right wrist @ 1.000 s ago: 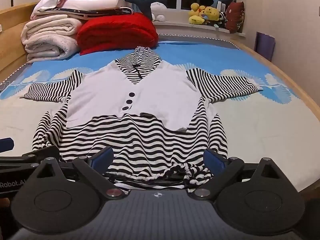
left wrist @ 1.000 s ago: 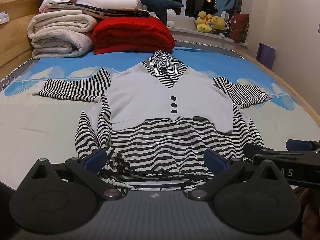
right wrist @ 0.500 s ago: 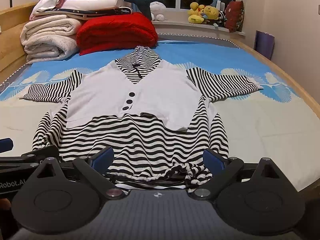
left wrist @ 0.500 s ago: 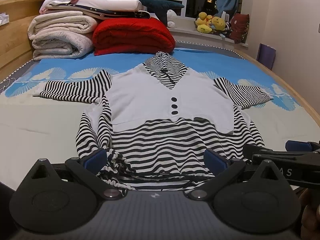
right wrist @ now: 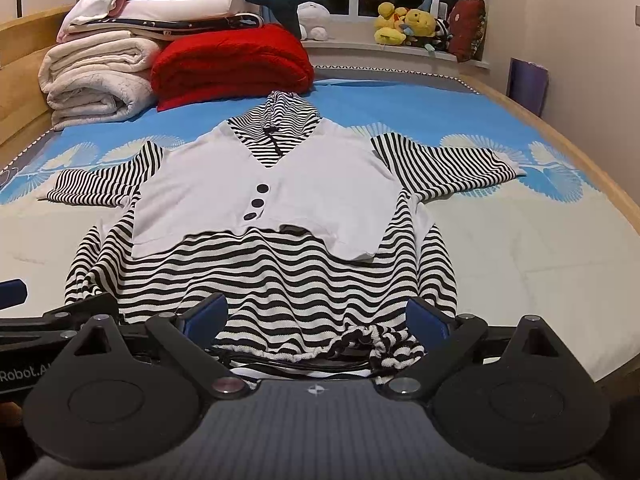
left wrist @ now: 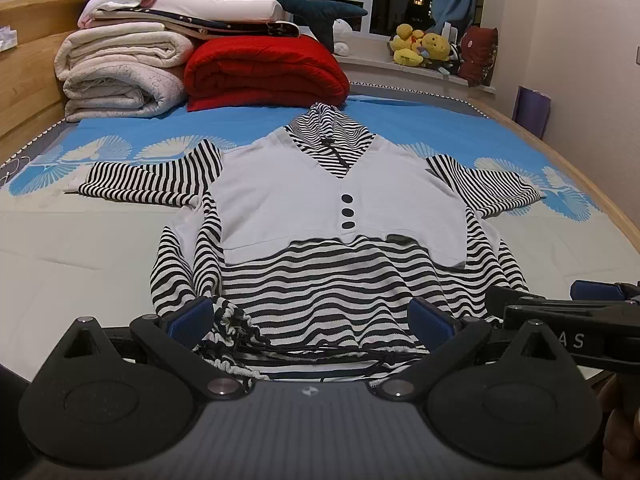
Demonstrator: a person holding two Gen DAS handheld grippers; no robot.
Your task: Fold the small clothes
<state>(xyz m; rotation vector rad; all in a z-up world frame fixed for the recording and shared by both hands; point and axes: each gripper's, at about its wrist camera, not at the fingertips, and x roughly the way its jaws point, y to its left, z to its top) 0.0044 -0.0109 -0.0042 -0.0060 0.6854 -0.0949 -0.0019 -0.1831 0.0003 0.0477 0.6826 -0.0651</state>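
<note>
Left gripper (left wrist: 311, 322) and right gripper (right wrist: 316, 317), fingers wide, flank the striped top's (left wrist: 344, 216) gathered hem at frame bottom, positioned for grasping.

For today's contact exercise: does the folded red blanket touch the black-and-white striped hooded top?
Apart. In the left wrist view a strip of blue bedsheet shows between the folded red blanket and the hood of the black-and-white striped hooded top.

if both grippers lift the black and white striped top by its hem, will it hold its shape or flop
Probably flop: the black and white striped top is soft knit that ripples on the bed. Its gathered drawstring hem already bunches, so the sleeves would likely dangle.
</note>
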